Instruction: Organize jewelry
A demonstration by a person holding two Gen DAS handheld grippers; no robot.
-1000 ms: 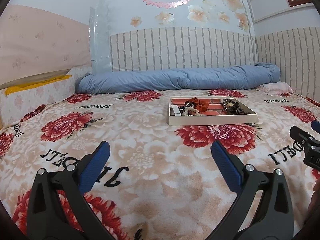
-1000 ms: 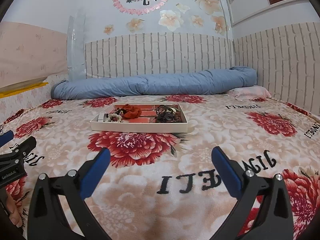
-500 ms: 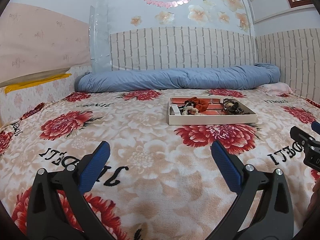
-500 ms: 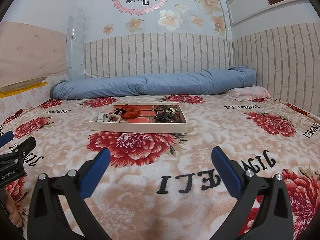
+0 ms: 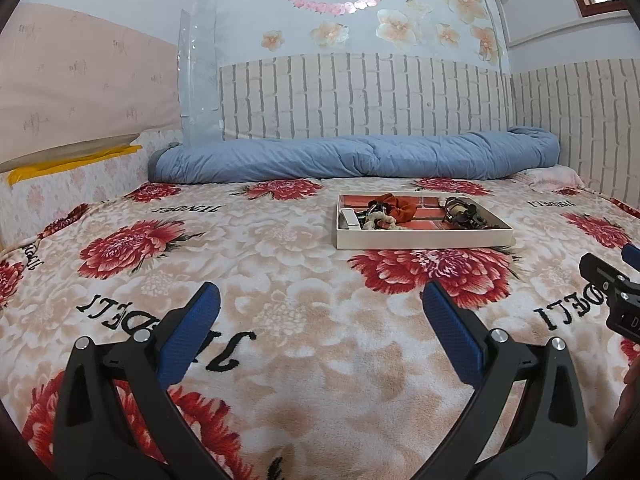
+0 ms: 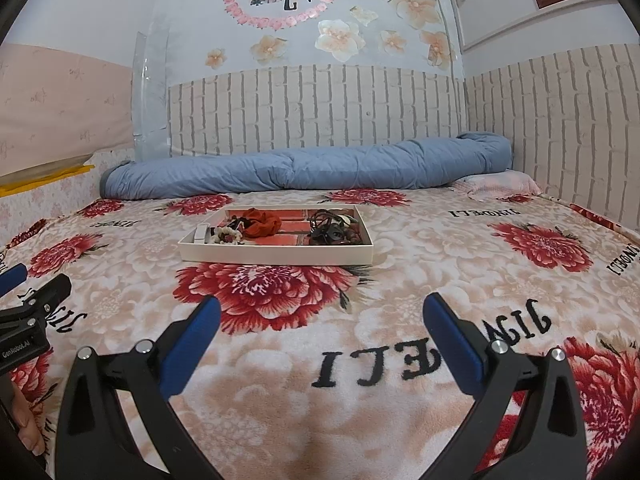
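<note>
A shallow cream tray [image 5: 424,242] [image 6: 276,255] with a red floor lies on the floral blanket, ahead of both grippers. It holds a red-orange scrunchie [image 5: 394,205] [image 6: 262,220], a pale beaded piece [image 5: 378,222] [image 6: 227,235], a small white box [image 5: 349,219] [image 6: 200,235] and a dark tangle of jewelry [image 5: 462,211] [image 6: 330,228]. My left gripper [image 5: 319,312] is open and empty, well short of the tray. My right gripper [image 6: 322,316] is open and empty, also short of the tray.
A rolled blue duvet [image 5: 352,158] [image 6: 304,168] lies along the brick-pattern wall behind the tray. A pink pillow [image 6: 502,182] sits at the far right. The other gripper shows at the edge of each view [image 5: 608,292] [image 6: 30,316].
Both views have shifted very slightly; the grippers stay open and the tray and its contents have not moved.
</note>
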